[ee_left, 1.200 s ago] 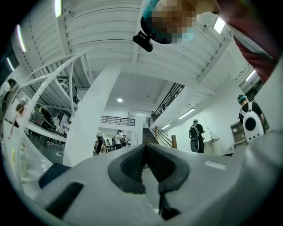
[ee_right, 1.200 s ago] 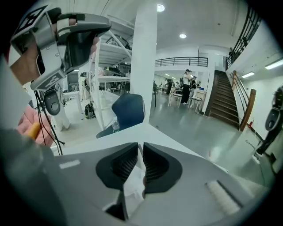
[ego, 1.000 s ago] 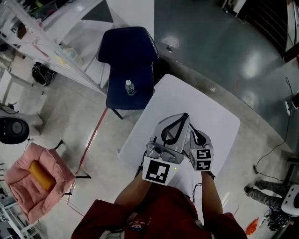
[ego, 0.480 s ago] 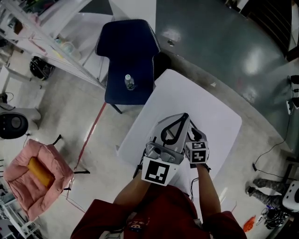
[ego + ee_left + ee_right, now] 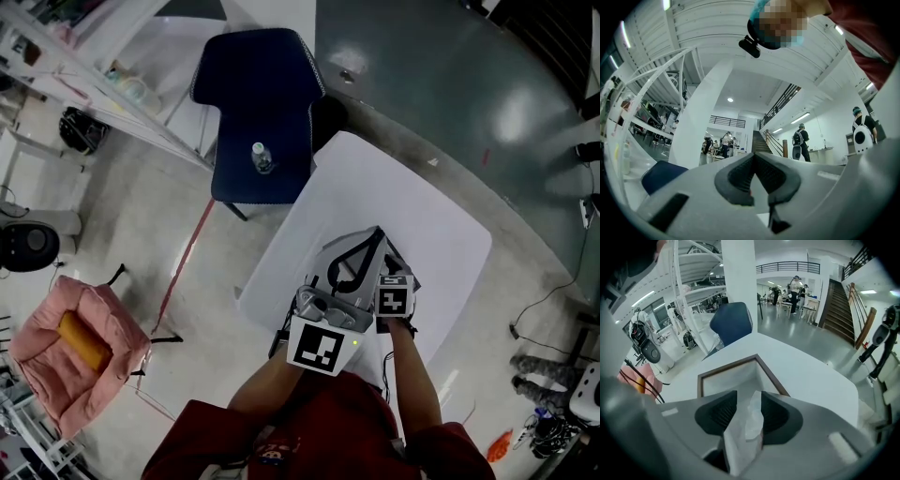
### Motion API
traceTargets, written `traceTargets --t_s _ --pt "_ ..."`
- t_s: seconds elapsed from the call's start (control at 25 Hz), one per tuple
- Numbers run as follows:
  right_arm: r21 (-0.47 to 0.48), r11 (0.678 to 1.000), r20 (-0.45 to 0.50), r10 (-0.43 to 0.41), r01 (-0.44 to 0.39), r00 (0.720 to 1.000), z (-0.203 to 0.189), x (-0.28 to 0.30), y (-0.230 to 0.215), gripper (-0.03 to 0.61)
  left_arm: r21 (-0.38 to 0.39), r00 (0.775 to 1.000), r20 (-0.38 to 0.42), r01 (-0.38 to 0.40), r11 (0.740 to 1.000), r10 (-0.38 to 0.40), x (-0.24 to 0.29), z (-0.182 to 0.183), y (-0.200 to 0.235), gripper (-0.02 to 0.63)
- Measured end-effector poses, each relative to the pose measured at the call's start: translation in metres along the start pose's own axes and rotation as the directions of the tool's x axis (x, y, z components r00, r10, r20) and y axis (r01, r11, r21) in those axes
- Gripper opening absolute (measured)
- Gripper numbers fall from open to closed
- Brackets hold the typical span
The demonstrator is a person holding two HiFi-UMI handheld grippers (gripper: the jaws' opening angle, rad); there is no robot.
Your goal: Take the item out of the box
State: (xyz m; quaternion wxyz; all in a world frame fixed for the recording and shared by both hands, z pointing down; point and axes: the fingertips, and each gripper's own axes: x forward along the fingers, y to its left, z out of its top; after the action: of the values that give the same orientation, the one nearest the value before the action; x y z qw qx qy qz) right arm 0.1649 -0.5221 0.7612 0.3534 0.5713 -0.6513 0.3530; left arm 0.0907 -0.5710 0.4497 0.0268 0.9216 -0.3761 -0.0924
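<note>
Since the earlier frames the right gripper has dropped toward the table & tipped steeper; its marker cube now sits further up the head view. Its jaws have just been opening, w/ a white tissue standing btw them.

Far to the left of the left gripper: pink padded seat w/ an orange roll on it. Ahead of both grippers, past the table's far edge: dark blue chair, small bottle on its seat.

Left gripper points roughly level, pads meeting at the tips: clenched, nothing seen in the grip.

Just beside it on its right, right gripper points steeply down, jaws spread wide, released. The tissue rises btw the pads, which seem not to press it. Box, brown-rimmed & open-topped, lies on the table right under & just beyond those jaws.
</note>
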Motion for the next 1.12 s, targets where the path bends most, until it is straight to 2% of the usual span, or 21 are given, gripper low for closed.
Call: traceTargets --t_s 0.28,0.56,0.68,0.92,1.12 --pt "0.022 0.999 -0.076 -0.039 0.040 0.996 -0.010 0.016 -0.007 0.164 -0.006 1.000 -0.002 -0.015 1.000 0.015 -0.001 -0.004 0.007 0.003" --pt "-0.003 0.997 -0.121 -0.078 0.078 0.990 -0.020 0.035 -0.013 0.123 -0.016 0.999 -0.001 -0.036 0.999 0.036 -0.004 -0.006 0.015 0.003" --pt "-0.015 0.995 -0.134 -0.099 0.098 0.986 -0.025 0.042 -0.019 0.083 -0.019 0.999 -0.004 -0.040 0.999 0.040 -0.005 -0.008 0.017 0.003" --pt "0.003 0.997 -0.150 -0.078 0.080 0.986 -0.020 0.034 -0.013 0.071 -0.017 0.999 -0.006 -0.050 0.999 0.050 -0.006 -0.010 0.020 0.003" --pt "0.025 0.997 -0.125 -0.072 0.075 0.990 -0.017 0.030 -0.013 0.055 -0.019 0.999 -0.016 -0.050 0.999 0.049 -0.007 -0.011 0.018 0.003"
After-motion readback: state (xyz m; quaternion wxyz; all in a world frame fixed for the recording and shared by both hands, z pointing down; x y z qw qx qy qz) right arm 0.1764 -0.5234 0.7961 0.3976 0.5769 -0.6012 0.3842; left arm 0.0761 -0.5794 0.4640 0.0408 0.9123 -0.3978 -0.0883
